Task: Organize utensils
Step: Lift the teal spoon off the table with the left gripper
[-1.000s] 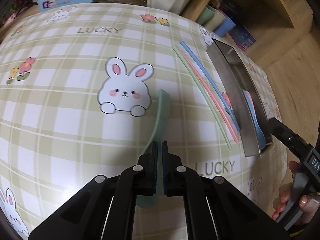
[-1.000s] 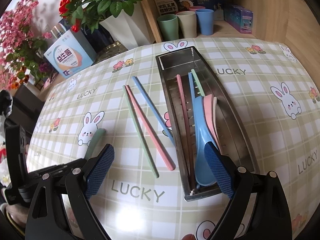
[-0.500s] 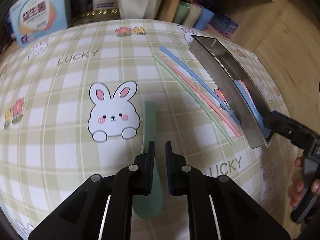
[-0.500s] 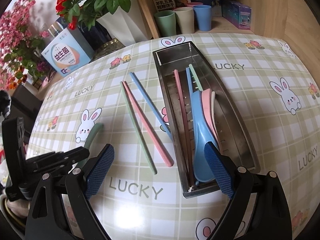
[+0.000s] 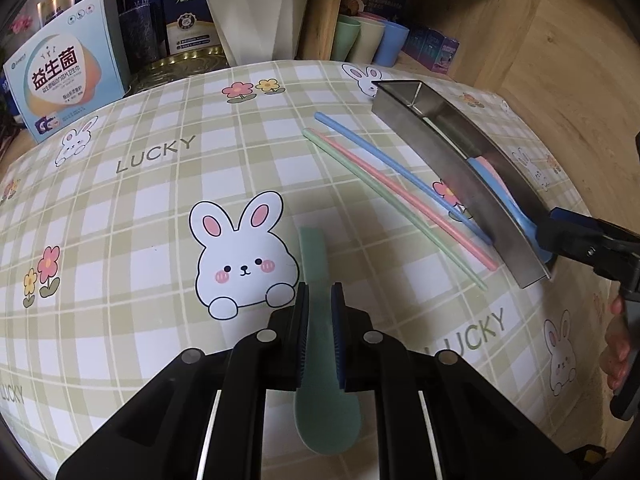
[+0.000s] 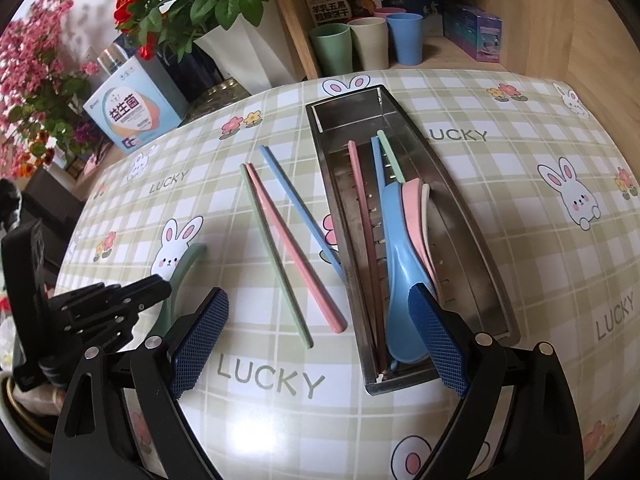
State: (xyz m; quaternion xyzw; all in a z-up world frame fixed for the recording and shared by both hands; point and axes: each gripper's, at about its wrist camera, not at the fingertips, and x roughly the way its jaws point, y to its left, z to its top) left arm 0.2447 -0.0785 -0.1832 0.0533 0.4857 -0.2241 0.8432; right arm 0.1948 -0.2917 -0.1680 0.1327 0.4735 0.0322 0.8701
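Left tool (image 5: 320, 332) rolled, parted slightly astride green spoon (image 5: 326, 420); right tool (image 6: 316, 340) wide apart, tray (image 6: 472, 248) contents visible

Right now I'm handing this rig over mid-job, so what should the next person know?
Left claw: jaws have just been opening; green spoon between them, lying on the cloth, not gripped.
Right claw: wide open, empty, above the near end of the tray.
Done: three chopsticks and three spoons in the tray.
To do: green spoon and three loose chopsticks beside the tray.
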